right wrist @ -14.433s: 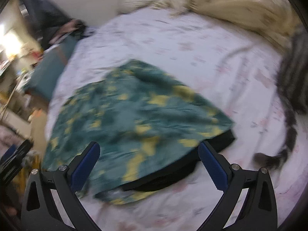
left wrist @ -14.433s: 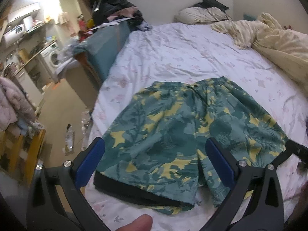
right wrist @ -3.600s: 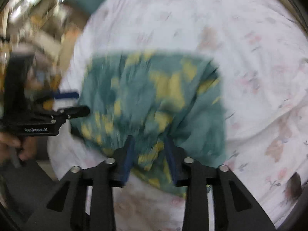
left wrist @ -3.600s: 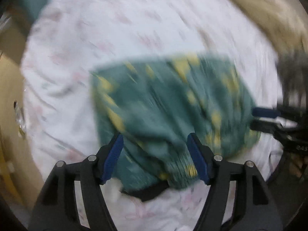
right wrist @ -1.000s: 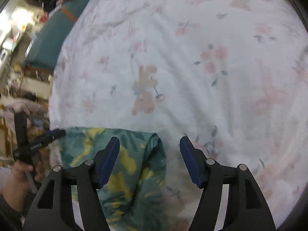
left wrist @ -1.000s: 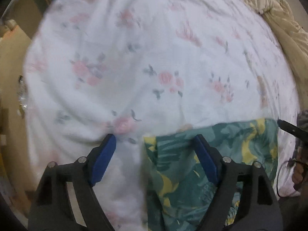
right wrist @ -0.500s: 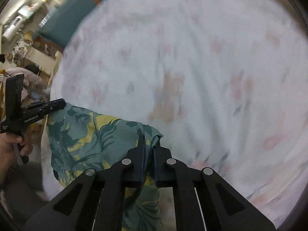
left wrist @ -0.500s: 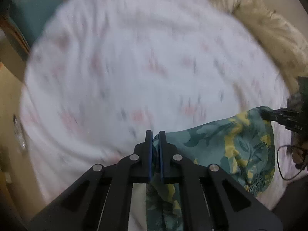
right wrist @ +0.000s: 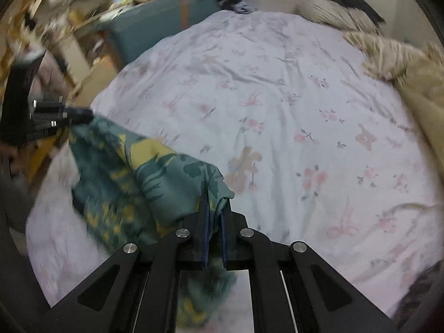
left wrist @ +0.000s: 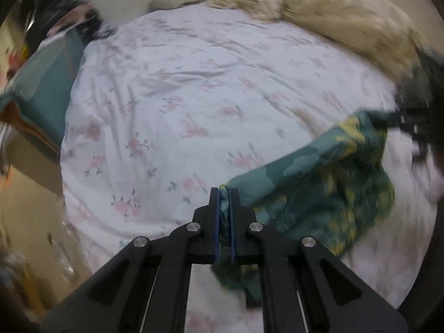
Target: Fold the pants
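Observation:
The green shorts with yellow leaf print (left wrist: pixel 319 183) hang stretched between my two grippers above the floral bed sheet (left wrist: pixel 194 83). My left gripper (left wrist: pixel 224 194) is shut on one corner of the shorts. My right gripper (right wrist: pixel 216 194) is shut on the other corner (right wrist: pixel 155 172). Each gripper shows in the other's view, the right one at the far right (left wrist: pixel 388 119) and the left one at the far left (right wrist: pixel 72 116). The lower part of the shorts sags down and is blurred.
A cream duvet (left wrist: pixel 347 19) is bunched at the far right of the bed, with a pillow (right wrist: pixel 327 14) at the head. A teal bench (right wrist: pixel 155 25) stands along the bed's left side, cluttered furniture beyond it. A dark striped shape (left wrist: pixel 424 75) lies at the right edge.
Both grippers closed on the folded shorts' corners a second ago and have since lifted them off the sheet. The views have tilted up toward the head of the bed.

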